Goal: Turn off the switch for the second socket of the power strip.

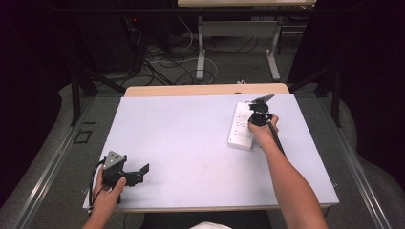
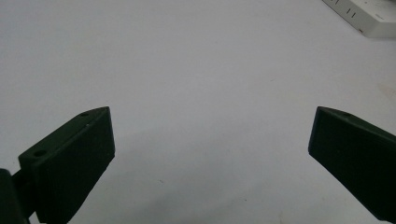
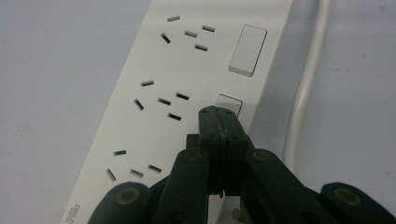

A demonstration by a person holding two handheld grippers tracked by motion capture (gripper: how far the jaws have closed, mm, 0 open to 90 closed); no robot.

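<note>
A white power strip lies on the white table at the right, its socket slots and rocker switches facing up. My right gripper is shut with nothing in it, and its joined tips rest on the middle switch of the strip. In the high view that gripper sits over the strip's right edge. My left gripper rests near the table's front left corner, jaws wide open over bare tabletop. A corner of the strip shows far off in the left gripper view.
The strip's white cable runs along its right side toward the back of the table. A wooden edge borders the table's far side. Cables and desk legs lie on the floor beyond.
</note>
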